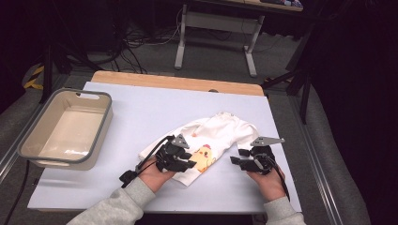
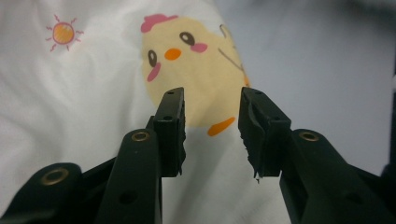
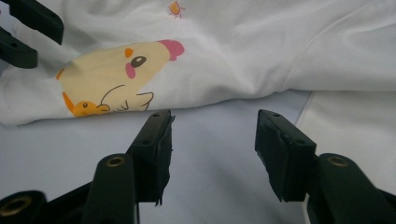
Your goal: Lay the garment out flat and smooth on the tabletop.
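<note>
A small white garment [image 1: 220, 131] with a yellow chick print [image 1: 205, 157] lies crumpled on the pale table cover. My left gripper [image 1: 190, 164] hovers over the garment's near left edge. In the left gripper view its jaws [image 2: 210, 100] stand apart above the chick [image 2: 194, 70] with nothing between them. My right gripper [image 1: 236, 157] sits just right of the garment's lower hem. In the right gripper view its jaws [image 3: 212, 116] are open over bare cover, short of the cloth [image 3: 261, 51], and the left gripper's black jaws [image 3: 23, 28] show at the top left.
An empty beige basin with a grey rim [image 1: 101, 136] stands at the table's left side. The pale cover [image 1: 141, 112] reaches to a wooden strip [image 1: 178, 82] at the far edge. Desk legs and cables are on the floor beyond.
</note>
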{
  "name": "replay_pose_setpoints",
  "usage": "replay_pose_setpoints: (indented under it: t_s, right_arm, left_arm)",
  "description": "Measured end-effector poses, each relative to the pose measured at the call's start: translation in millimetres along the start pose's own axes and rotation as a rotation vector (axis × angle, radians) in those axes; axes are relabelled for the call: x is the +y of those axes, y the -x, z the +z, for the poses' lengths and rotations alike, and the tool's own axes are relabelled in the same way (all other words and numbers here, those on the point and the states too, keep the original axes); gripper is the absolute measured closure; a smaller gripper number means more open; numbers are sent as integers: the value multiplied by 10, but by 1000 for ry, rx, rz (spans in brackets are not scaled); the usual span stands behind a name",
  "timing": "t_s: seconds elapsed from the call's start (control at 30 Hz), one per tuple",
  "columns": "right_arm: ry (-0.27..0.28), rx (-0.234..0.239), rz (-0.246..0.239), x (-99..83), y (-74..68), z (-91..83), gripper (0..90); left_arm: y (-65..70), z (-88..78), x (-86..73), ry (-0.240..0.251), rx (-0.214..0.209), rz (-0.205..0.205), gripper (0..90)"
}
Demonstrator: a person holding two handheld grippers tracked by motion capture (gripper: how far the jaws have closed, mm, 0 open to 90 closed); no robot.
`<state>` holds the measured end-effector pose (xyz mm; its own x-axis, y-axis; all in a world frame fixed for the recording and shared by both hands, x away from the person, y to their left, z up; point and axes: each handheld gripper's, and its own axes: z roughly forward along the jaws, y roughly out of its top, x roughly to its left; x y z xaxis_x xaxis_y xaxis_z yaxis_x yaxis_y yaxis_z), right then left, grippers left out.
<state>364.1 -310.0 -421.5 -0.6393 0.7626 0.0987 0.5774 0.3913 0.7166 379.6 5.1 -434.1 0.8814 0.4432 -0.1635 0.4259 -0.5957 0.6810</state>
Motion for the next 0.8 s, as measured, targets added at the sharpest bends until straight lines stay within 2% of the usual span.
replay_pose_setpoints:
  t_s: [0.03, 0.13, 0.17, 0.23, 0.33, 0.43, 0.53, 0.63, 0.67, 0.7, 0.73, 0.8]
  right_arm:
    - [-2, -1, 5, -20, 5, -2, 460]
    - [-6, 0, 10, -38, 13, -2, 458]
    - [-8, -3, 13, -55, 20, 0, 458]
    - [-10, -2, 16, -66, 23, 9, 458]
    - [-11, 2, 15, -72, 17, 20, 458]
    - [-13, 2, 12, -76, 6, 30, 458]
    - [-14, 5, 12, -78, -2, 35, 458]
    - [-16, 8, 10, -84, -15, 46, 459]
    - [-19, 13, 9, -93, -23, 56, 459]
    - [-20, 12, 11, -97, -27, 59, 459]
    - [-17, 13, 10, -103, -30, 63, 459]
    - [-18, 15, 11, -108, -31, 64, 459]
  left_arm:
    - [-60, 68, -13, -34, -13, -22, 633]
    - [-93, 115, -28, -57, -37, -48, 658]
    - [-77, 157, -31, -77, -39, -39, 723]
    - [-52, 203, -33, -95, -36, -23, 775]
    - [-29, 214, -33, -98, -24, -19, 886]
    - [-23, 217, -26, -103, -22, -11, 899]
    - [-16, 193, -16, -95, -16, -7, 900]
    - [-16, 126, 6, -55, -9, -15, 900]
    - [-17, 87, 21, -35, 0, -6, 900]
    - [-17, 87, 21, -35, 0, -6, 900]
    - [-7, 65, 32, -13, -15, -7, 900]
    - [16, 57, 37, -1, -31, -7, 899]
